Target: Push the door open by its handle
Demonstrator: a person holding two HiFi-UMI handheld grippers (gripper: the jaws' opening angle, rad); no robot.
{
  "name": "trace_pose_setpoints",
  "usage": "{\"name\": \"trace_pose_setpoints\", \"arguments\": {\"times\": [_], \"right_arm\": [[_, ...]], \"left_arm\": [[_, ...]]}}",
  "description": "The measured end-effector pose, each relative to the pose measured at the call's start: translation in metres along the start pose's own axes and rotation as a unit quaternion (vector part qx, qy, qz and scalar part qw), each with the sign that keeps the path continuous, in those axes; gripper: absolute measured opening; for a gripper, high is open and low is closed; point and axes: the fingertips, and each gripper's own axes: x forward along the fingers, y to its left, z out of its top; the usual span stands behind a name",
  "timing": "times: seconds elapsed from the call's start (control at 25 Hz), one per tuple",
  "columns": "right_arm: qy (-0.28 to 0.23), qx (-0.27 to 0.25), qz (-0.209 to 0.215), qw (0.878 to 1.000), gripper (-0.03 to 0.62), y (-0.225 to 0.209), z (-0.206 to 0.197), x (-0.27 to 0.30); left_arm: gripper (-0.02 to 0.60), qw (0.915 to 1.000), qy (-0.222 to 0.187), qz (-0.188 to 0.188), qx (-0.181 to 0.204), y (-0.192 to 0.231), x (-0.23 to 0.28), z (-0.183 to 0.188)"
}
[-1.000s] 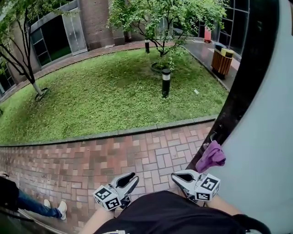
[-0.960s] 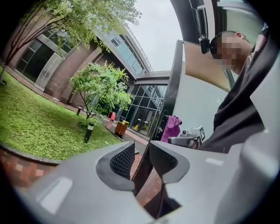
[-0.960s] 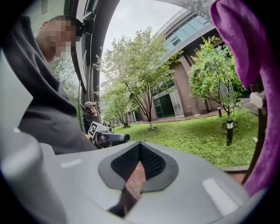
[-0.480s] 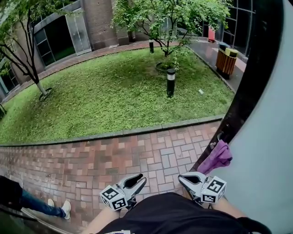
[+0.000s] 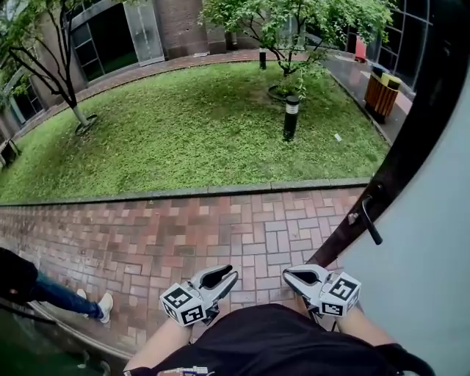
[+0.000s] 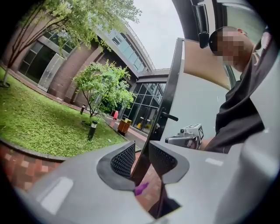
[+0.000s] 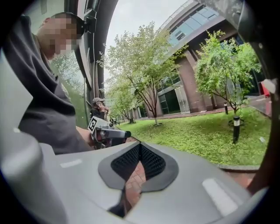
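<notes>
Left tongs (image 5: 224, 277) parted by a narrow gap, gripping nothing; through that gap only the dark edge of the door (image 5: 433, 242) and a small purple scrap (image 6: 141, 189), too small to identify. Right tongs (image 5: 292, 274) closed, ribbed black pads tip to tip, empty. Both low in the head view, side by side above brick paving (image 5: 220, 220), grey plastic bodies carrying black-and-white marker cubes.

Standing open at the right, the door: smooth pale grey panel in a dark frame, cut off by the right and bottom borders. On the frame's edge, the lever handle (image 5: 371, 224): slim, dark, slanting downward, above and to the right of the right tongs, touched by neither.

Plenty of free room ahead and leftward: flat red-brown bricks in a regular bond, bounded by a long grey kerb (image 5: 183, 193), then rough green lawn (image 5: 183, 125). On the grass a black bollard lamp (image 5: 291, 117) with pale bands and a leafy tree (image 5: 294, 18); near the door's far edge a slatted wooden bin (image 5: 382, 95) with a yellow top.

At the far left, a second person's blue trouser leg and pale shoe (image 5: 105, 305), the rest cut off. Along the bottom, black shirt fabric (image 5: 279, 345) hiding the wrists and the rear of both grippers
</notes>
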Motion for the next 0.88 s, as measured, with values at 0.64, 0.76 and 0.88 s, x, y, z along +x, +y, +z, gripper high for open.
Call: {"name": "trace_pose_setpoints", "arguments": {"times": [0.64,0.76,0.88], "right_arm": [[0.082,-0.012,0.176,0.981,0.0,0.102,-0.063,-0.003],[0.063,-0.036,0.162,0.984,0.0,0.136,-0.047,-0.02],[0.038,-0.042,0.133,0.99,0.0,0.186,-0.046,-0.047]], "left_arm": [[0.1,0.9788,-0.039,0.201,-0.016,-0.142,-0.123,-0.064],[0.1,0.9806,-0.034,0.189,0.04,-0.185,-0.142,-0.062],[0.092,0.9774,-0.045,0.193,0.074,-0.223,-0.155,-0.076]]}}
